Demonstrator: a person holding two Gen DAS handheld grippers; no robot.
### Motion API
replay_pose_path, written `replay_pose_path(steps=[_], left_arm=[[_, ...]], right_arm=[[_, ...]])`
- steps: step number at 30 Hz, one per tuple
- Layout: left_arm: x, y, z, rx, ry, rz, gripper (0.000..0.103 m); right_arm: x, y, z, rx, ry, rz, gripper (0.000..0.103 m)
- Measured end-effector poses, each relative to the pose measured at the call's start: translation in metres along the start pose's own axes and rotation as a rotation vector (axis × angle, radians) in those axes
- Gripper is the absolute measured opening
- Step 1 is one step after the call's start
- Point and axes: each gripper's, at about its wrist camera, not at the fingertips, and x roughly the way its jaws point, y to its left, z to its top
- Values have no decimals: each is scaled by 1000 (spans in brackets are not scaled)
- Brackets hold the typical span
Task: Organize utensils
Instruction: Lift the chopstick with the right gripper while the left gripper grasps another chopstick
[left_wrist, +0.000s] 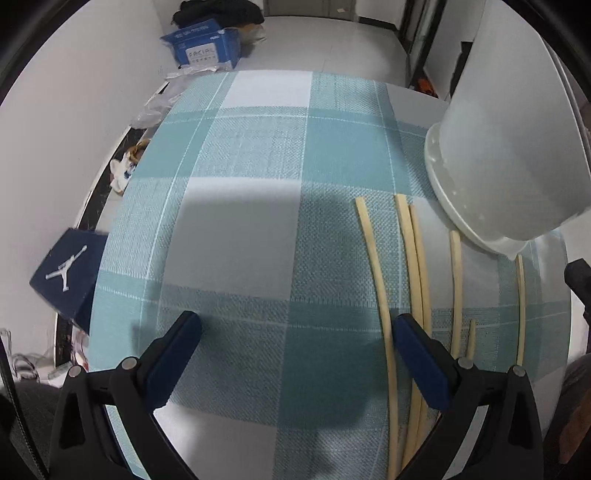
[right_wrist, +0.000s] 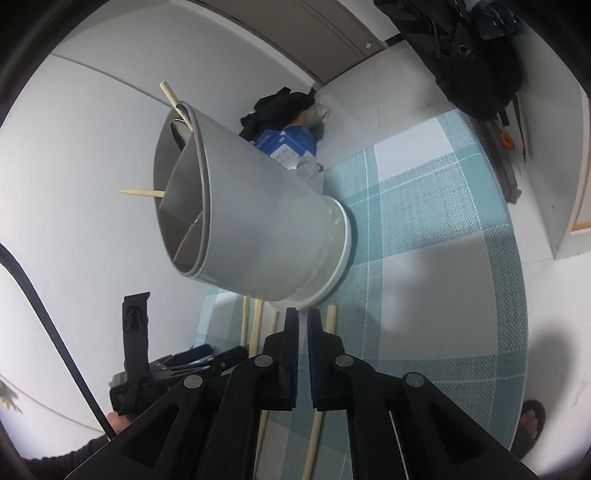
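Several pale wooden chopsticks (left_wrist: 417, 266) lie side by side on the teal checked tablecloth (left_wrist: 258, 147), right of centre in the left wrist view. My left gripper (left_wrist: 295, 326) hangs open over the cloth, its right finger (left_wrist: 413, 347) resting among the chopsticks. A grey utensil holder (right_wrist: 258, 206) with inner dividers stands on a white base (left_wrist: 454, 206). Two chopsticks (right_wrist: 170, 94) and a dark metal utensil stick out of its top. My right gripper (right_wrist: 303, 314) sits just in front of the holder's base, shut to a thin slit with nothing in it. One chopstick (right_wrist: 330, 317) lies beneath it.
On the floor past the table's far edge are a blue carton (left_wrist: 203, 44) and dark clothes. A navy shoe box (left_wrist: 66, 273) stands by the table's left edge. A black bag (right_wrist: 472, 55) hangs at the upper right. A person's sandalled foot (right_wrist: 532, 421) stands beside the table.
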Motion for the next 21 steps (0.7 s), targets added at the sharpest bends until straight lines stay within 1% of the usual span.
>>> replay_pose_path(steps=[1, 2, 3, 4, 5, 6, 7, 8, 10, 12, 13, 14, 15, 17, 18, 19, 20, 21], left_arm=[[1, 2, 2, -1, 4, 3, 102], [1, 4, 4, -4, 6, -5, 102], [0, 6, 7, -8, 6, -13, 102], [0, 9, 10, -13, 2, -22, 102], [-1, 10, 13, -19, -5, -37, 102], [-2, 12, 17, -30, -21, -59, 102], [-2, 13, 21, -40, -31, -62, 102], [-1, 13, 23, -45, -31, -62, 102], [2, 10, 30, -47, -36, -91, 100], [2, 6, 34, -30, -50, -86, 92], [4, 2, 36, -12, -51, -77, 81], [7, 2, 36, -2, -42, -66, 67], [7, 0, 36, 8, -45, -32, 64], [4, -1, 34, 14, -66, -49, 38], [4, 0, 34, 13, -73, -57, 32], [3, 1, 33, 9, -78, -64, 17], [4, 4, 33, 4, -80, -70, 9], [4, 8, 32, -11, -82, -86, 6]], right_arm=[[-1, 1, -1, -9, -4, -11, 14], [-2, 3, -1, -17, -7, -20, 17], [-4, 5, -2, -27, -11, -30, 23], [-5, 7, -3, -37, -16, -39, 26], [-6, 9, -4, -44, -20, -52, 28], [-7, 10, -6, -53, -23, -69, 32], [-7, 11, -7, -63, -24, -85, 36], [-7, 12, -8, -73, -25, -104, 37], [-8, 15, -11, -92, -24, -135, 38], [-11, 19, -14, -106, -24, -160, 41], [-12, 22, -17, -122, -28, -176, 43], [-14, 25, -19, -134, -30, -191, 45], [-14, 28, -20, -156, -28, -220, 46], [-15, 35, -24, -201, -27, -264, 46], [-14, 39, -26, -219, -23, -284, 47], [-14, 42, -26, -228, -18, -294, 49], [-13, 44, -27, -241, -10, -307, 49], [-10, 47, -28, -254, -1, -326, 49]])
